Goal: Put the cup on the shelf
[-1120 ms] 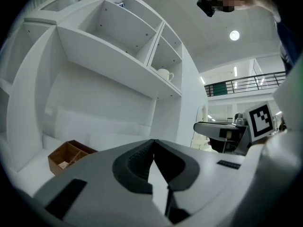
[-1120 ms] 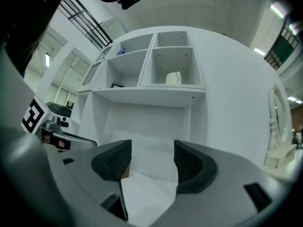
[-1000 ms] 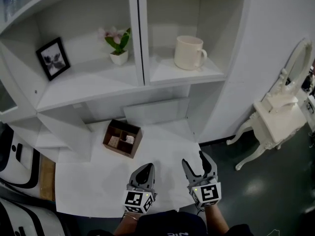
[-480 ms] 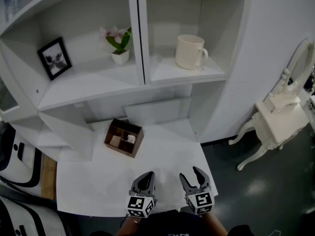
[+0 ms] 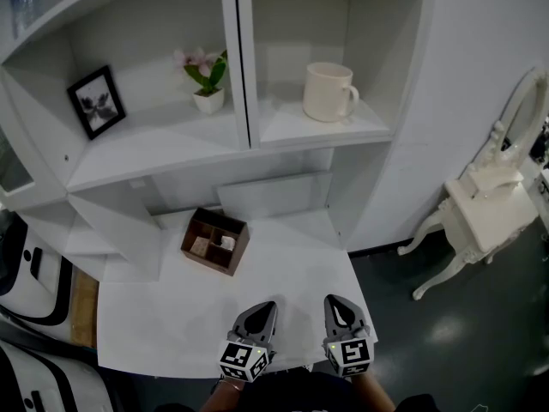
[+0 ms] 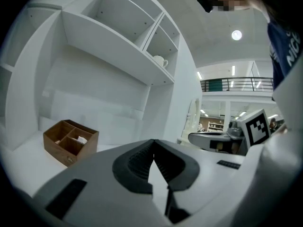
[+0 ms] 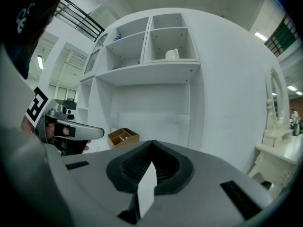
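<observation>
A cream cup (image 5: 328,93) with a handle stands upright in the right compartment of the white shelf (image 5: 317,132). It shows small and far up in the left gripper view (image 6: 159,60) and the right gripper view (image 7: 172,54). Both grippers hover low over the near edge of the white table (image 5: 163,316), far from the cup. My left gripper (image 5: 260,310) is shut and empty. My right gripper (image 5: 336,305) has just closed its jaws with nothing between them, and its pads meet (image 7: 152,144).
A brown wooden box (image 5: 214,241) with compartments sits on the table ahead and to the left. The left shelf compartment holds a framed picture (image 5: 96,101) and a potted plant (image 5: 206,80). A white dressing table (image 5: 480,209) stands on the dark floor at the right.
Both grippers sank and drew back toward the table's near edge. The right gripper's jaws went from wide open to shut; the left stayed shut. The cup has not moved.
</observation>
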The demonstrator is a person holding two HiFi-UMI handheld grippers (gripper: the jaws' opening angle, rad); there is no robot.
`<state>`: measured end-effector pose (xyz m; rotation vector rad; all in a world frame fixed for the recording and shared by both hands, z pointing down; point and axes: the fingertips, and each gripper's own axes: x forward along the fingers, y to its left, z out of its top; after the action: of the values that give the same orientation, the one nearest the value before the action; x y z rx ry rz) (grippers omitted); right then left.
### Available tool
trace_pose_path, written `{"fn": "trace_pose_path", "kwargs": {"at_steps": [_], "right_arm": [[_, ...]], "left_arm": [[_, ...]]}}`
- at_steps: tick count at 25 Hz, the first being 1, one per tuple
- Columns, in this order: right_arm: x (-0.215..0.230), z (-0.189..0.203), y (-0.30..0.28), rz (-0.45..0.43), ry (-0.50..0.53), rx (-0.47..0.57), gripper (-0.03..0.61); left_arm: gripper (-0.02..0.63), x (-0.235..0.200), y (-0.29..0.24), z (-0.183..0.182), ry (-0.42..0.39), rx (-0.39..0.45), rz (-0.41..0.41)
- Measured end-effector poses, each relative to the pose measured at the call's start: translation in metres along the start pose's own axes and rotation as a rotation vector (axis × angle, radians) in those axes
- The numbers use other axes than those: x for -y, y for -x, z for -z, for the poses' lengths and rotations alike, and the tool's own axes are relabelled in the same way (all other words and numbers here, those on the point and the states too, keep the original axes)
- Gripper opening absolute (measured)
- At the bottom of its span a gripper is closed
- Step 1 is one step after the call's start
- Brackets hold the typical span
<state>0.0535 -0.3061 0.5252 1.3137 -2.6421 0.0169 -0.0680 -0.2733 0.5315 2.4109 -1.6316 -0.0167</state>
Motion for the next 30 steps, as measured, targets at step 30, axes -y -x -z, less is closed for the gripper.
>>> {"fn": "trace_pose_path", "kwargs": {"at_steps": [30], "right_arm": [[0.0, 0.001, 0.008, 0.022, 0.055, -0.013, 0.008]], "left_arm": [[0.003, -0.006, 0.003, -0.003, -0.032, 0.007, -0.032]]}}
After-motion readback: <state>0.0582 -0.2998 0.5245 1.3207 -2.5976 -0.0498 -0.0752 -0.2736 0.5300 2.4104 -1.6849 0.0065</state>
